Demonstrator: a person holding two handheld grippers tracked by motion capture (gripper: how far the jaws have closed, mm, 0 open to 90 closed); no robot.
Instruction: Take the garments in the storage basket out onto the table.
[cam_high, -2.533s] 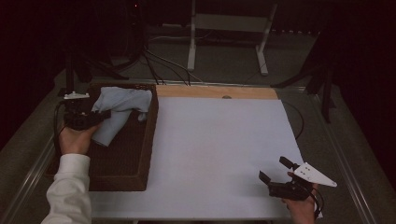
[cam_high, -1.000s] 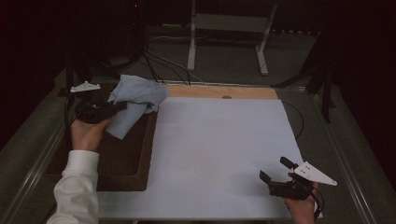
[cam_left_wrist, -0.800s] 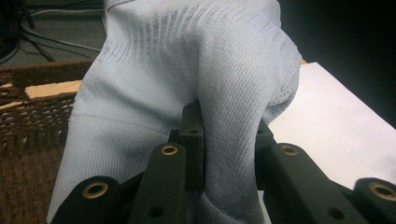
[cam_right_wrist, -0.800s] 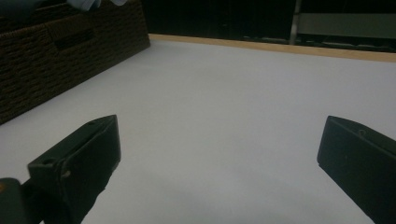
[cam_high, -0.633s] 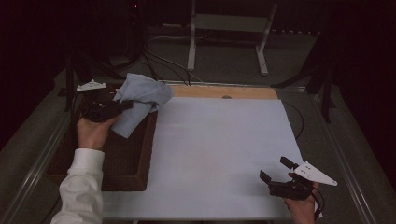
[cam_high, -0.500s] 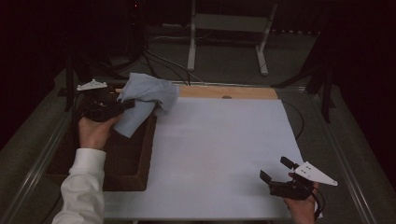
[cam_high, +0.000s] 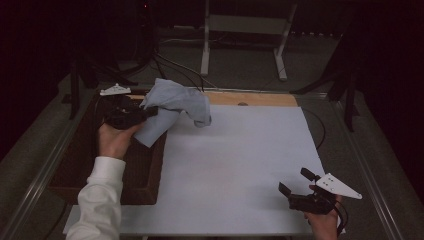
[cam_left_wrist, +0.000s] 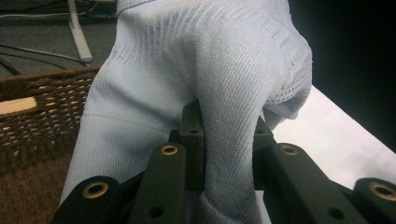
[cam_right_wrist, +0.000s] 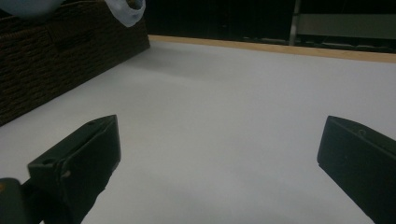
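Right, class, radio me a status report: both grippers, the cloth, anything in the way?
Left gripper shut on pale blue cloth, held above wicker basket edge. Right gripper open, idle over white table. Nothing obstructing.

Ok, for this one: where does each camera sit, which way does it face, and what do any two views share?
High view: above the person's side, looking forward and down on the white table; shows both forearms, left gripper, right gripper.
Left gripper view: rides the left gripper, looking along jaws shut on the pale blue cloth, wicker basket beside.
Right gripper view: rides the right gripper, low over the table, jaws wide apart.
Shared: all three show cloth, basket and table.
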